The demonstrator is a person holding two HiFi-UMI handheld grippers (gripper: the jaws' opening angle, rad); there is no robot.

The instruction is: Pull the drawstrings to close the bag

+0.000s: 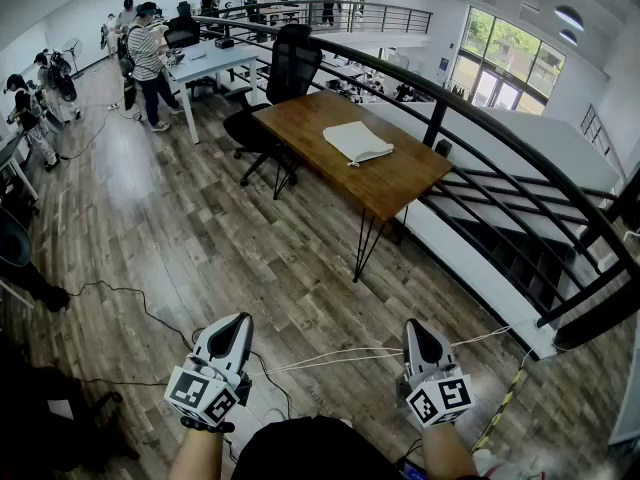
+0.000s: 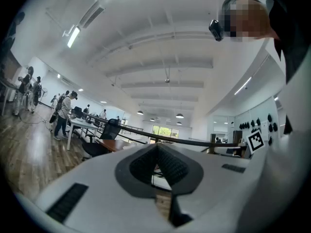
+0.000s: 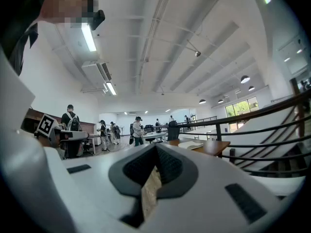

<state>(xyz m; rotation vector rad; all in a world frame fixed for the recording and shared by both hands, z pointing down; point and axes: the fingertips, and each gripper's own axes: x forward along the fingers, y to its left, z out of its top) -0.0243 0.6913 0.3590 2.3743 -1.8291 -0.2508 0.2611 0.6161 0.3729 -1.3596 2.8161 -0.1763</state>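
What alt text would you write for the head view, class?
The left tool and right tool, both shut, are held over a wood floor; ahead, a cream bag lies on a wooden table beside a black railing.

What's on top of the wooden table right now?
A white cloth bag lies on the table; its contents are hidden by the fabric.

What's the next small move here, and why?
Probably step up to the table: the bag lies on it well ahead, untouched, while the left hand-held gripper and the right hand-held gripper are shut, low near the body.
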